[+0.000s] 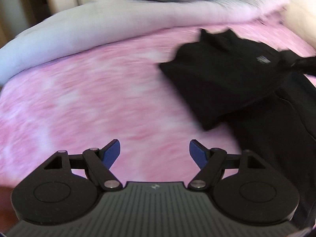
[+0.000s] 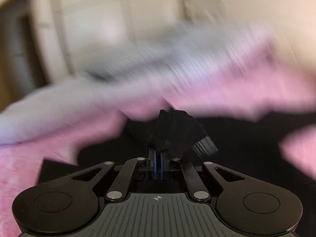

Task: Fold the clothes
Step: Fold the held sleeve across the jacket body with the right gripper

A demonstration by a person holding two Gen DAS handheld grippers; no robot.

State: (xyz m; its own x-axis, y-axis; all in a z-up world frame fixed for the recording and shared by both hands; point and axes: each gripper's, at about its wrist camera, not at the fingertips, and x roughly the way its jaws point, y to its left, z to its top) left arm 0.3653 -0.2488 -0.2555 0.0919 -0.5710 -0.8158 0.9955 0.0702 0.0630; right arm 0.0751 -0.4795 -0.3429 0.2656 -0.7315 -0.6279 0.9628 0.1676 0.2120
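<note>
The black knit garment (image 1: pixel 223 79) lay partly folded at two o'clock on the pink fuzzy bedspread (image 1: pixel 98 102). The right hand-held gripper (image 2: pixel 158 154) pinched its bunched edge; the left hand-held gripper (image 1: pixel 154 152) gaped empty.

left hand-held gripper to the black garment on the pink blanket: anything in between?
Nothing visible. The left hand-held gripper is open over bare pink blanket; the black garment lies ahead to its right, with only blanket between. The right hand-held gripper is shut on its fabric.

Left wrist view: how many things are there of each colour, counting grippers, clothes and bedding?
Black: 3, the left gripper, a folded black garment and a second black garment beside it
Pink: 1, the pink blanket
White: 1, the white duvet
Total: 5
</note>
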